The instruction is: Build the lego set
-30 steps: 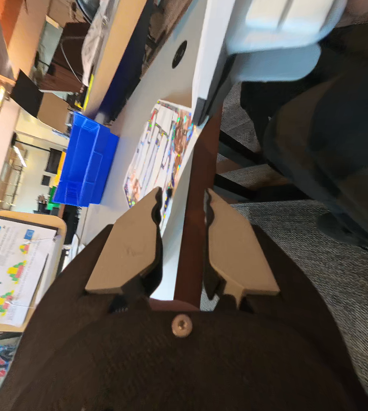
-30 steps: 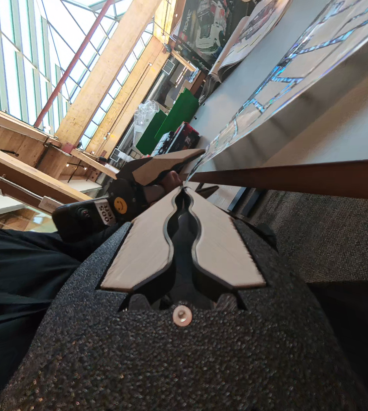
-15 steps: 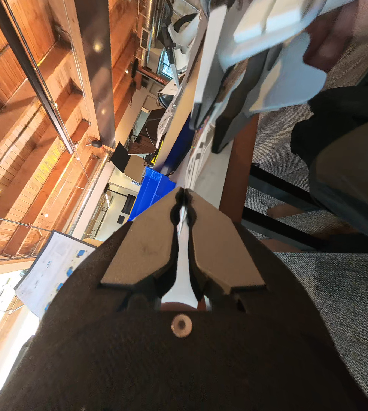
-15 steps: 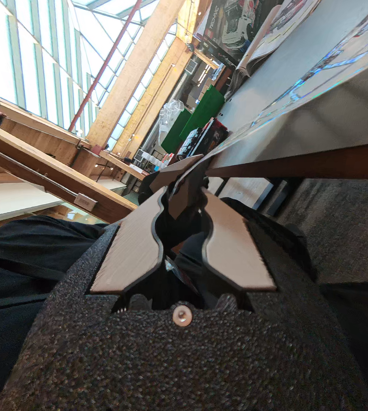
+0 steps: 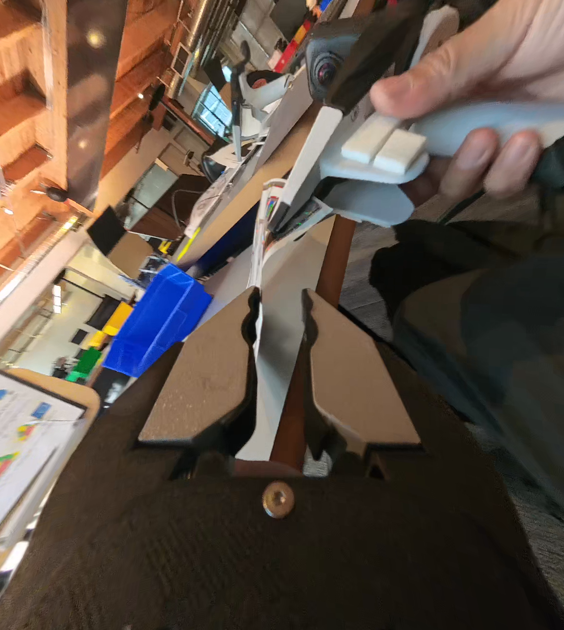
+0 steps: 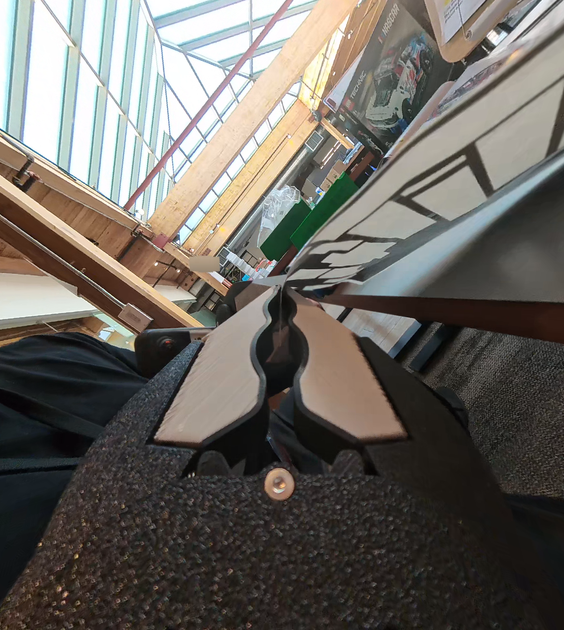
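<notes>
Both grippers work at the near edge of the table [image 5: 284, 272], down low beside its brown rim, and the thing they handle is a thin printed sheet [image 6: 444, 163] that overhangs that edge. My guess is that it belongs to the lego set (a sticker sheet, perhaps), held over the edge so that a thin corner can be pinched from below and above, which flat on the table would be hard.

The right gripper [image 6: 279, 289] has its fingers together at the tips, clamped on the sheet's corner — a fine edge of it runs down between them. In the left wrist view a hand [image 5: 471, 85] squeezes this same gripper's pale handle, which fits a firm pinch.

The left gripper [image 5: 280, 296] has its fingers apart, a clear gap between the tips. The sheet's edge lies against the inner side of one finger [image 5: 205, 381], and the table rim shows through the gap — it grips nothing that I can make out.

No bricks show in either view. A blue bin [image 5: 157, 327] stands farther along the table, and a board with pictured building steps [image 5: 7, 443] stands off to the side
</notes>
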A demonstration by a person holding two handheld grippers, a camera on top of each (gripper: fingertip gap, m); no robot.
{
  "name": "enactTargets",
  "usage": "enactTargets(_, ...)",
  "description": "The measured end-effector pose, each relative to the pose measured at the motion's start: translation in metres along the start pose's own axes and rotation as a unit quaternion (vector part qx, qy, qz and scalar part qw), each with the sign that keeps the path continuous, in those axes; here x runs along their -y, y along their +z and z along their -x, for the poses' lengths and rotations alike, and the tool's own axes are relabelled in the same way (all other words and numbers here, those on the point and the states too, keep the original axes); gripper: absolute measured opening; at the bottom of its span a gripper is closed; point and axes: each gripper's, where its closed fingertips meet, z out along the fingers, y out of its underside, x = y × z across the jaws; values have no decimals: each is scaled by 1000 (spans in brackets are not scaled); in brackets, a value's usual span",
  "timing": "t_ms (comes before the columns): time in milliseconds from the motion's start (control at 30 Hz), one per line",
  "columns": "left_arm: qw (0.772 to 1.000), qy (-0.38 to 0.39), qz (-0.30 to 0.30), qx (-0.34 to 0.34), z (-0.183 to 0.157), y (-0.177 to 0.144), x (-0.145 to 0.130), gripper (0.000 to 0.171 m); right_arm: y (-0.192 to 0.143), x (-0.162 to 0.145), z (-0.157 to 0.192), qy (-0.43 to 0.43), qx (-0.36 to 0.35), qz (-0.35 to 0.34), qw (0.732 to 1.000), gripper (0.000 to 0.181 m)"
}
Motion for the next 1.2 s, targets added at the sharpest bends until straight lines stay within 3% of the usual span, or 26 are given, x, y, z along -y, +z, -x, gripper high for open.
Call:
enactTargets(167, 999, -18, 8, -36, 6, 3, 11, 26, 5, 4, 6, 8, 6, 1, 1000, 0)
enactTargets(267, 999, 42, 27, -20, 12, 7, 9, 4, 7, 6, 9, 22, 15, -5, 1000, 0)
enactTargets(333, 998, 43, 33, -16, 14, 8, 8, 0, 9, 5, 10, 20, 15, -2, 1000, 0)
enactTargets(567, 993, -104, 16, -52, 12, 8, 12, 0, 10, 4, 14, -40, 3, 14, 999, 0)
enactTargets(733, 961, -258, -17, -99, 13, 6, 20, 0, 13, 8, 20, -66, 22, 2, 998, 0)
enactTargets(867, 943, -311, -27, -116, 16, 5, 20, 0, 15, 6, 17, -90, 7, 12, 996, 0)
enactTargets(1100, 969, -228, -9, -94, 21, 2, 13, 0, 17, 5, 16, -121, -28, 32, 992, 0)
enactTargets(1200, 983, -168, -2, -74, 25, 3, 13, 10, 19, 7, 20, -99, -19, 28, 995, 0)
